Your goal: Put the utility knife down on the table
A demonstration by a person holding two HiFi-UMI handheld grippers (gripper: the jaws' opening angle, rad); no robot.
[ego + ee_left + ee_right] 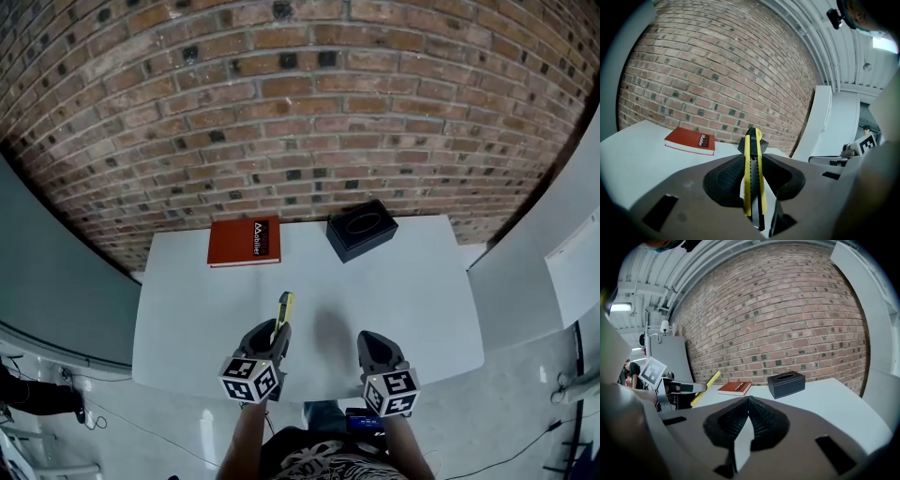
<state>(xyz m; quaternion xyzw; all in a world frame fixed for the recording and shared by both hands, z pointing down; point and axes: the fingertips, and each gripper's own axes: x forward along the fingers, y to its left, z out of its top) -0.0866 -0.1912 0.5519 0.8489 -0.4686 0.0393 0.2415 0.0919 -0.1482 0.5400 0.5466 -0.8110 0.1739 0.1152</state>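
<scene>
A white bench [403,281] is seen from above, set against a red brick wall [281,94]. Two hand-held tools are shown at its near edge, each fitted with one cube of square markers.

The left tool [272,333] is closed on one yellow and black utility knife [284,309]. The knife is clamped edgewise between the ribbed black pads [724,180], with its tip projecting forward past the jaws. In the right gripper view the knife is seen slanting upward, held above the bench and not laid on it.

The right tool [748,401] is shown with its jaws pressed together and nothing held between them. It is held beside the left tool, a little apart from it.

Two other things are placed along the far edge of the bench, near the wall and well apart from both tools. One red hardcover book [245,242] is laid flat at the left. One black tissue box [361,228] is set just to its right, turned at an angle.

A grey partition [56,281] is seen left of the bench, and white panels [553,253] to its right.
</scene>
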